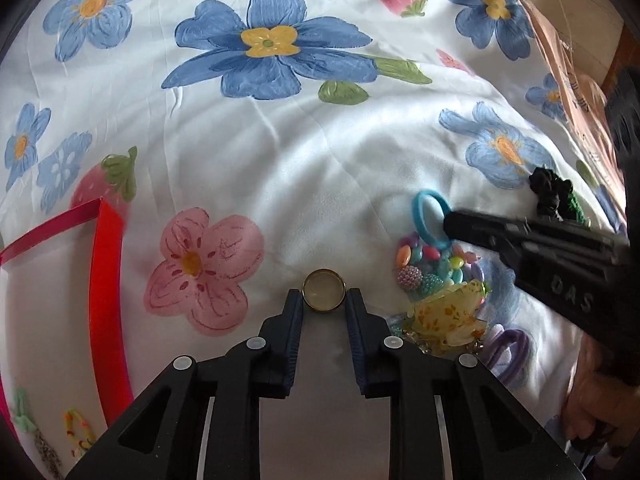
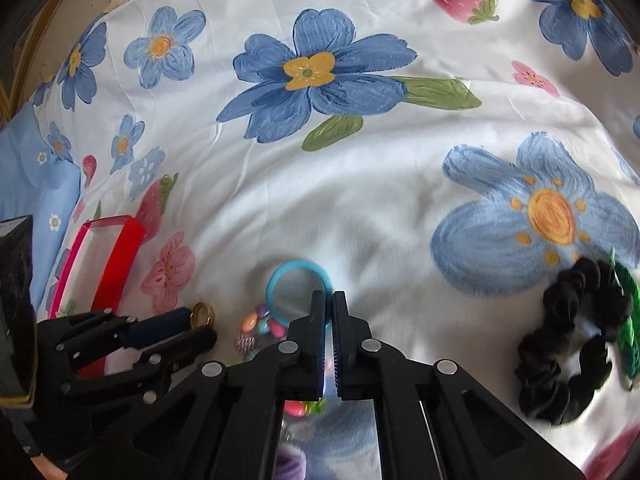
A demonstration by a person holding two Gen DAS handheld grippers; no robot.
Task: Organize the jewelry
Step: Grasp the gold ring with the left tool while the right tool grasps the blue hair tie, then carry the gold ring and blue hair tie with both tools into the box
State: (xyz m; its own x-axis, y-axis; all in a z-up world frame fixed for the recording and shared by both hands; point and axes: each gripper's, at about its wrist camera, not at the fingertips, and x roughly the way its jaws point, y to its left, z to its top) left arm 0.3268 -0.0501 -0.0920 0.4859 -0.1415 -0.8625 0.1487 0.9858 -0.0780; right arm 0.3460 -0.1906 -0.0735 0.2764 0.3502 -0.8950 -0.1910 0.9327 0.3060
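On a soft white sheet printed with painted flowers, the left gripper pinches a round gold-rimmed ring at lower centre; the right gripper clamps a smooth blue band beside a beaded heap; a ruffled black scrunchie blurs at right; a red box is cut off at left.

The right gripper has its jaws pinched on the round blue elastic hair tie. A black fabric scrunchie lies well apart on the floral bedsheet.
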